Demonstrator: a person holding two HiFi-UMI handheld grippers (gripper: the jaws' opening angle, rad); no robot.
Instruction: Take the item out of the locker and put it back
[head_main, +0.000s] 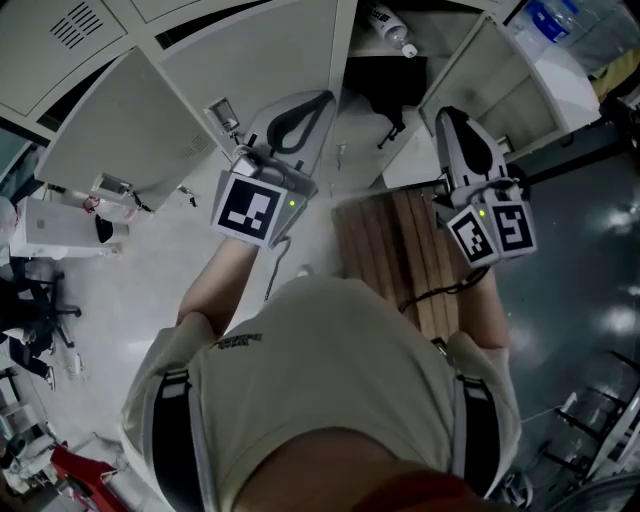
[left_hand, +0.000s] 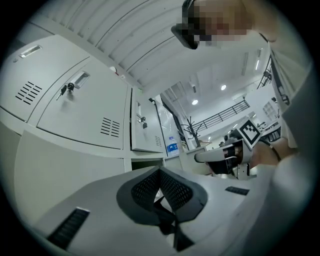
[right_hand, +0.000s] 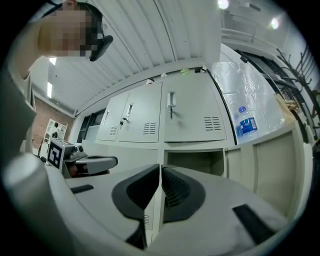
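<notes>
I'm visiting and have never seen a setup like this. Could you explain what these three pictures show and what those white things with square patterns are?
No robot here: a person holds a two-fingered tool in each hand. One picture looks down from a camera on the person's head; the other two come from cameras riding on the left gripper and the right gripper. The patterned cubes are parts of those tools. They point at lockers, some with doors open; a water bottle sits in one, and a wooden bench stands below. Both pairs of fingers are shut and hold nothing.
</notes>
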